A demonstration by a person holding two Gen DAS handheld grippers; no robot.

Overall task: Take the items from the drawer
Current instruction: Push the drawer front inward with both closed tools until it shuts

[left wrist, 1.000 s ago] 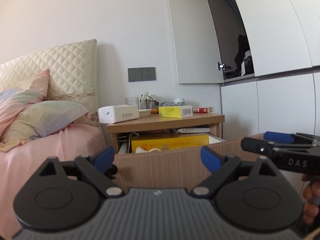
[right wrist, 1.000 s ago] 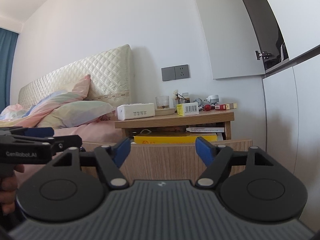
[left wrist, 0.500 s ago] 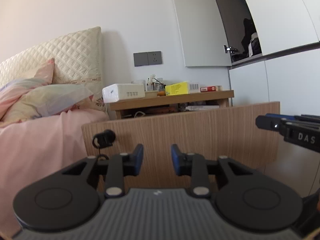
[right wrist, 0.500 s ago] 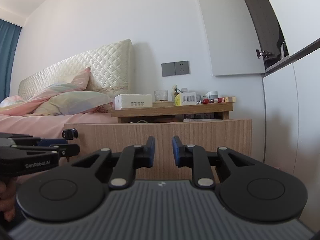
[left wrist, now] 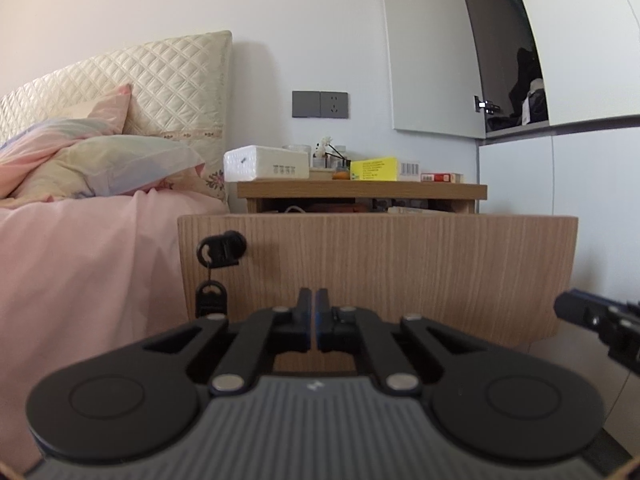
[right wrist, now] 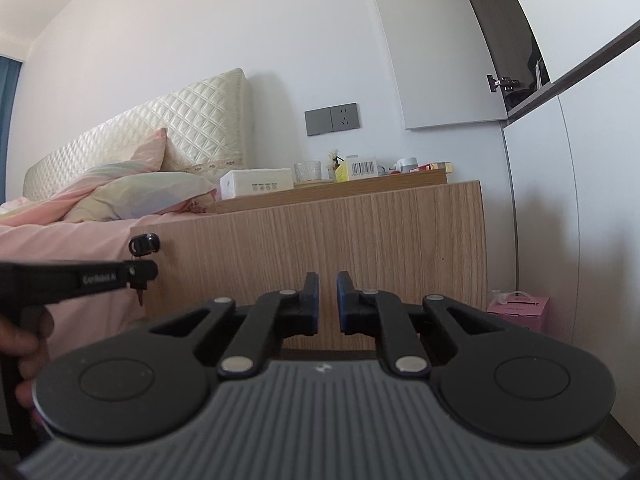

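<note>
Your left gripper (left wrist: 312, 312) has its jaws clenched on nothing, low before the wooden drawer (left wrist: 376, 264) front. Your right gripper (right wrist: 327, 300) sits beside it with jaws nearly closed, a narrow gap between them, also empty. The drawer stands pulled out below the nightstand (left wrist: 360, 191) top, its contents hidden behind the front panel. A key (left wrist: 220, 248) hangs at the drawer's left edge, by the bed (left wrist: 80, 260).

Both wrist cameras sit low and close, looking level along their own fingers at the wooden drawer front (left wrist: 376, 272). The left view faces it squarely; the right view looks from further right, angled slightly upward. Both share the nightstand top (right wrist: 332, 190), headboard (left wrist: 160, 80) and wall socket (right wrist: 332, 119).
</note>
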